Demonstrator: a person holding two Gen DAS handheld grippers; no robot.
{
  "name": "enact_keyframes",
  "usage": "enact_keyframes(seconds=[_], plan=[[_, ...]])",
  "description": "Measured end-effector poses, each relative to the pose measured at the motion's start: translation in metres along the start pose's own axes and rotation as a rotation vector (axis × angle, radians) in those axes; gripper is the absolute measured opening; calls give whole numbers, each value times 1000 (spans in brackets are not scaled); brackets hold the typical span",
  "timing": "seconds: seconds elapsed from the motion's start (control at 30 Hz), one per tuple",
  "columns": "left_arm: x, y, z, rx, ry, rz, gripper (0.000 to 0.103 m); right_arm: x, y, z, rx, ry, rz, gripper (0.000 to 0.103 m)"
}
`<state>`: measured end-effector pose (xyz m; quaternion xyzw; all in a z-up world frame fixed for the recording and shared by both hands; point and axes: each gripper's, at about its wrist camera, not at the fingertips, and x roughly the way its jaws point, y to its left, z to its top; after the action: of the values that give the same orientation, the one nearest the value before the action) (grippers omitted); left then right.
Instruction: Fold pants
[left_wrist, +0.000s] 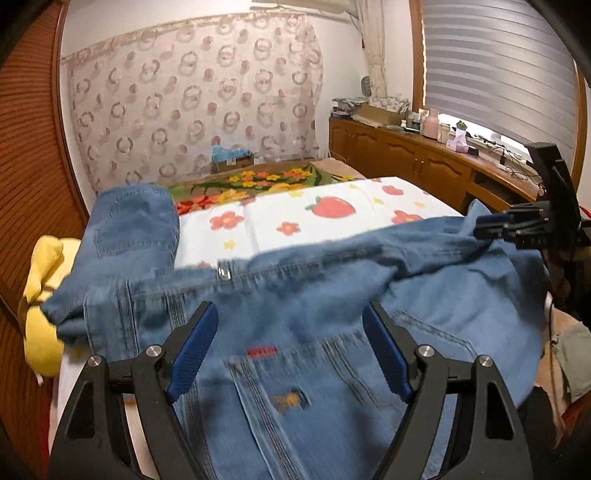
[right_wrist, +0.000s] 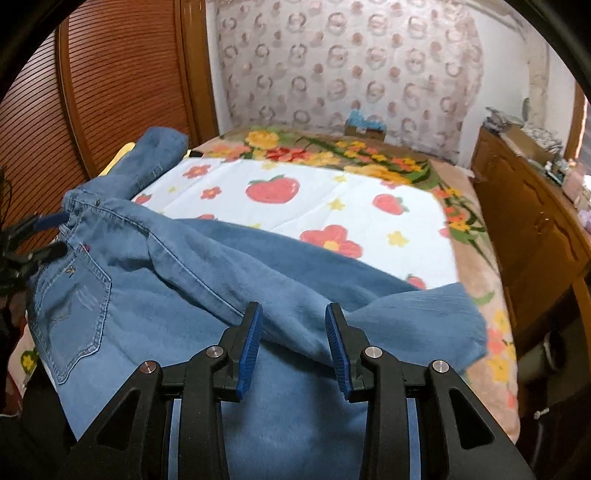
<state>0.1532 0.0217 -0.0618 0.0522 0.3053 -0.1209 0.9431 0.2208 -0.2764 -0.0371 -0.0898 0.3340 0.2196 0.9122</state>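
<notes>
In the left wrist view my left gripper (left_wrist: 290, 347) fills the lower centre of the frame, its jaws standing wide apart over the jeans (left_wrist: 295, 302), with denim beneath them but nothing pinched. The waistband button (left_wrist: 224, 273) sits just above and left of the fingertips, and one part of the jeans lies bunched at the upper left, next to a yellow cloth (left_wrist: 44, 295) at the left edge. The right gripper (left_wrist: 495, 227) shows at the right edge of the frame, against the far end of the denim; from here I cannot tell whether it grips.

In the right wrist view my right gripper (right_wrist: 294, 341) sits at the lower centre, jaws partly open, a raised ridge of denim running between the pads without being pressed. The jeans spread across the lower half of the frame over the fruit-print sheet (right_wrist: 295, 199) on the bed (right_wrist: 476, 280), back pocket (right_wrist: 74, 314) at the left.

I judge I'm re-gripping for a fold. To do it well I'd pinch both layers at the waistband on the left, take the ridge squarely on the right, then pull the cloth taut and flat before lifting it over
</notes>
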Motion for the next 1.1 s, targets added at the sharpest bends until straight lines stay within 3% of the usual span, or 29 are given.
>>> enact_keyframes(seconds=[0.27, 0.8, 0.83, 0.87, 1.1], plan=[[15, 12, -17, -13, 26, -11, 81, 10, -5, 6, -10, 41, 37, 36], [24, 8, -30, -37, 82, 22, 81, 28, 2, 14, -85, 121, 18, 36], [23, 7, -31, -34, 81, 24, 81, 29, 3, 15, -92, 123, 20, 28], [23, 7, -30, -33, 81, 26, 81, 30, 5, 16, -99, 125, 28, 4], [25, 11, -31, -46, 78, 28, 81, 21, 7, 51, -80, 30, -38, 1]])
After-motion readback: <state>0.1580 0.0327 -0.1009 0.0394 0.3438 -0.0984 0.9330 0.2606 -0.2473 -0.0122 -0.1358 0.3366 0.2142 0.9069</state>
